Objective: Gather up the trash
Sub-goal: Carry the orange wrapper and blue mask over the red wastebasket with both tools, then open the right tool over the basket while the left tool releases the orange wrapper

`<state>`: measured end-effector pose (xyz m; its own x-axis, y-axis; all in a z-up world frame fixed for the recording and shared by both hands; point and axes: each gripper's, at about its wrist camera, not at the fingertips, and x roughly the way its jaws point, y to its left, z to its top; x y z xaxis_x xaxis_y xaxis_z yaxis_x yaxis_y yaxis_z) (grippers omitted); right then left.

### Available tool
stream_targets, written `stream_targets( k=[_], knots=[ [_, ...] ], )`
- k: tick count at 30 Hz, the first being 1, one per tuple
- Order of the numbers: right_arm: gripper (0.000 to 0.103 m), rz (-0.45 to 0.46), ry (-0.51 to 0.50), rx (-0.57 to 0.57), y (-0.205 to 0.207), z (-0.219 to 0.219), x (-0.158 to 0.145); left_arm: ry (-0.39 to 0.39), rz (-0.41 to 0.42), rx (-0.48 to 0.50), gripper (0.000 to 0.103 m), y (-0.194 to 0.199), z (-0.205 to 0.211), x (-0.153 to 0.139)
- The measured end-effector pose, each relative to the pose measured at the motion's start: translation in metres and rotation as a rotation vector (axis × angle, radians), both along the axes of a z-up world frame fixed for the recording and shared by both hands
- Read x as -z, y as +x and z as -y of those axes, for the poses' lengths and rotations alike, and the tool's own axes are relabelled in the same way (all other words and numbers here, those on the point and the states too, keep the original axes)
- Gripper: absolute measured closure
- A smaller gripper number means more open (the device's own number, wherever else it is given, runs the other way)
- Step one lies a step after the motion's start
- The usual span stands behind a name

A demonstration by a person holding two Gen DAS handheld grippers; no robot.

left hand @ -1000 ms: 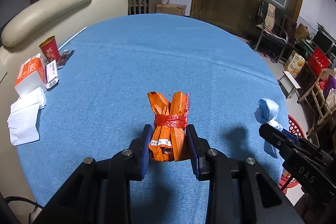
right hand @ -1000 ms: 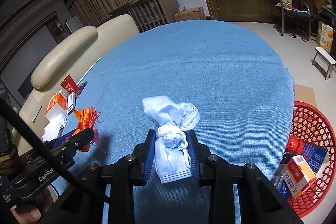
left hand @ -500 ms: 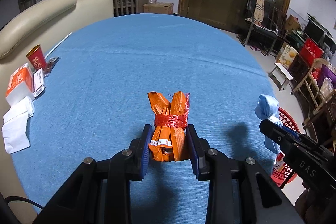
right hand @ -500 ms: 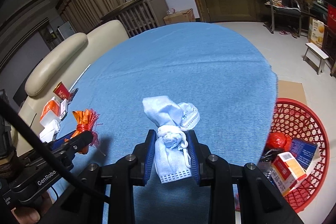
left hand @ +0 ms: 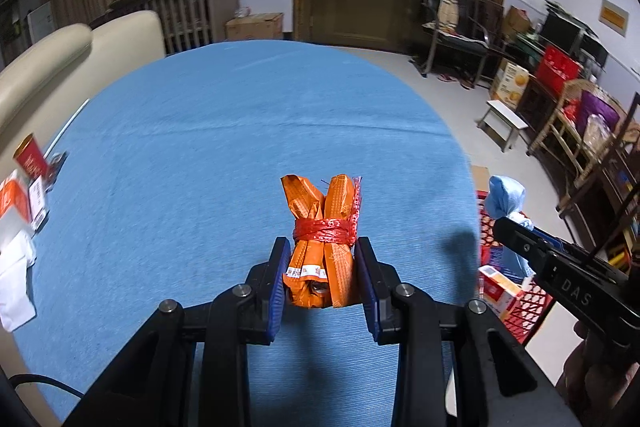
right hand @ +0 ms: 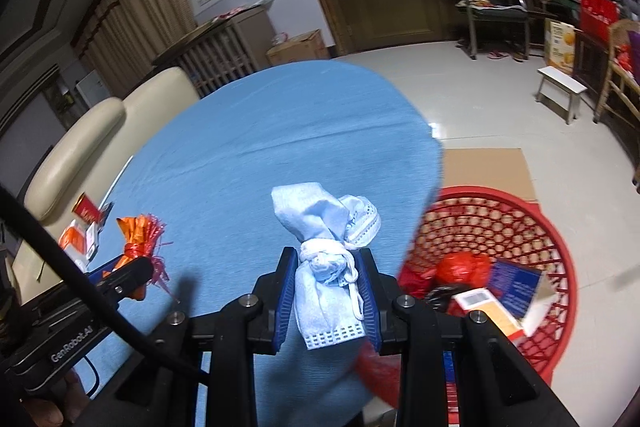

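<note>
My left gripper is shut on an orange wrapper bundle tied with red netting, held above the blue tablecloth. My right gripper is shut on a knotted light-blue face mask bundle, close to the table's right edge. A red mesh basket stands on the floor beside the table, below and to the right of the mask, with boxes and red bags in it. The right wrist view shows the orange bundle at the left. The left wrist view shows the mask at the right, over the basket.
At the table's left edge lie a red paper cup, an orange-white tissue pack and white tissues. A cream sofa runs behind the table. Cardboard lies on the floor by the basket; a small white stool stands further off.
Both grippers have swung rightwards across the table with their bundles still held. The red basket has come much further into the right wrist view, and the table's left-edge items have slid away.
</note>
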<state>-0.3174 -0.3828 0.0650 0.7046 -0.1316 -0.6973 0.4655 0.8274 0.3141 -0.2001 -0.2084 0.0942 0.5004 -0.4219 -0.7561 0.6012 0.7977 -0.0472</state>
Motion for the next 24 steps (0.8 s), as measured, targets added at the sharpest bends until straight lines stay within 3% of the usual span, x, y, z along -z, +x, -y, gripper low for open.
stream_targets(
  k=[12, 24],
  knots=[
    [0.07, -0.032, -0.009, 0.12, -0.028, 0.059, 0.008, 0.01, 0.004, 0.113, 0.069, -0.022, 0.046, -0.004],
    [0.07, -0.137, -0.009, 0.187, -0.045, 0.105, 0.04, 0.019, -0.009, 0.178, 0.069, -0.036, 0.074, -0.003]
  ],
)
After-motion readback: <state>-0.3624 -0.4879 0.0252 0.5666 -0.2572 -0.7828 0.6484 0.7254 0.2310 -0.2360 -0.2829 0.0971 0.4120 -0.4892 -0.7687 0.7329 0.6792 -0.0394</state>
